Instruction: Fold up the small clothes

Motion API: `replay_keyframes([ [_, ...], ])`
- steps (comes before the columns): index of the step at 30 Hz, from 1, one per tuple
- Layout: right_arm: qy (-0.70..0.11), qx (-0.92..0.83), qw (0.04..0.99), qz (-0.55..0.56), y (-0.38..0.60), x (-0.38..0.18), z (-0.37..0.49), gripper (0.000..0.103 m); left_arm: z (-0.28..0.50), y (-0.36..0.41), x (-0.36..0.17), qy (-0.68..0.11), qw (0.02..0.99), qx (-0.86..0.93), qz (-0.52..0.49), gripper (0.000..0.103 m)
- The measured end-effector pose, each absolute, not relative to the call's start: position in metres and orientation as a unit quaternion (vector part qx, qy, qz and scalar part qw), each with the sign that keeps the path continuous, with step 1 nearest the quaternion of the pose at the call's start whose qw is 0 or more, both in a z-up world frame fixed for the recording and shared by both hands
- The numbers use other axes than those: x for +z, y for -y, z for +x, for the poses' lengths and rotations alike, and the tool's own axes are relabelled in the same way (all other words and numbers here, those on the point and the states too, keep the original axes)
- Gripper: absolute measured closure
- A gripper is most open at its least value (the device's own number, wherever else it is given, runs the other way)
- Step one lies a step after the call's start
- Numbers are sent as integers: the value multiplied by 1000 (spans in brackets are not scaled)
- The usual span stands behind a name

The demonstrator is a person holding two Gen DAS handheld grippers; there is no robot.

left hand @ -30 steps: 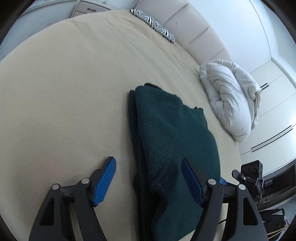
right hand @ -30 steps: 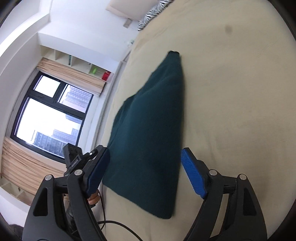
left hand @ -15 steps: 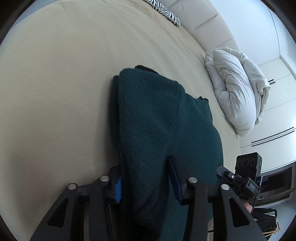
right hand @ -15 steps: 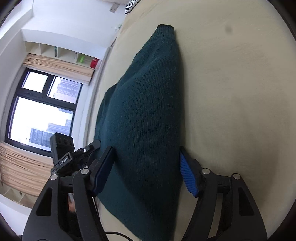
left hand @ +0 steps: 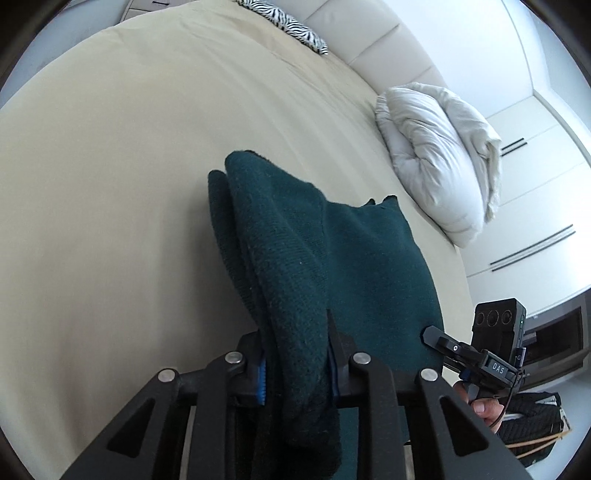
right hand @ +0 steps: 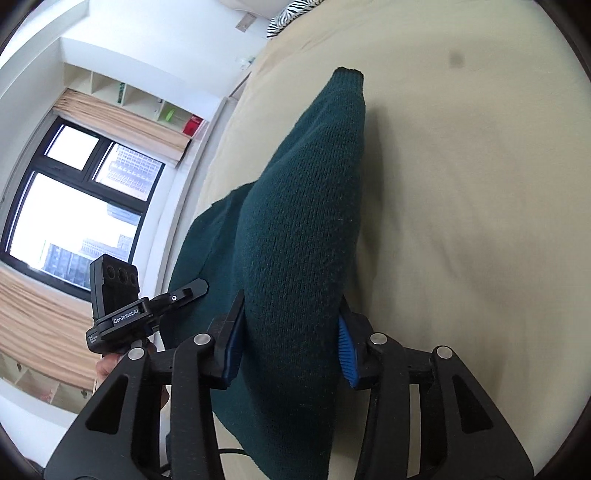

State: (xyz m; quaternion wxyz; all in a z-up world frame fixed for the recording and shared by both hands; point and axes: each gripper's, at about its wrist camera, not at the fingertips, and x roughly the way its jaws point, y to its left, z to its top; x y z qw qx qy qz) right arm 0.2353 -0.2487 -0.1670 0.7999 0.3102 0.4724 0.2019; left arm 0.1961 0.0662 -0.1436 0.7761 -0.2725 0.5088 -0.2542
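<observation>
both claws have just been closing on the near end of the sweater (left hand: 332, 266), and now each one is clamped on a bunched handful of the green knit: left gripper (left hand: 295, 365) on the left edge, right gripper (right hand: 291, 343) on the right edge. the sweater sits on the bed (left hand: 110, 184), already folded narrow, with its near end pinched up a bit and the rest resting on the sheet.

my guess is the next move is folding the near end over to the far end. i'd lift both hands together and keep them level so the strip doesn't twist, and keep the knit taut between them so the layers don't slide apart.

long axis runs straight away from the grippers, toward the headboard (left hand: 369, 44) side. the far tip (right hand: 349, 75) narrows and points at the zebra pillow (left hand: 291, 26).
</observation>
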Motion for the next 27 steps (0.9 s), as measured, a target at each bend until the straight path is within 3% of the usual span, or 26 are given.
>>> replay_keyframes([
  [12,-449,205,814,305,240,-156,65,63,82,-39,-141,-501,775,-292,-253,78],
  [21,-445,187,776,406,265,-225,31,62,74,-34,-191,-530,760,-268,-263,70],
  [27,-440,194,780,401,258,-227,27,62,73,-35,-197,-526,760,-268,-272,69],
])
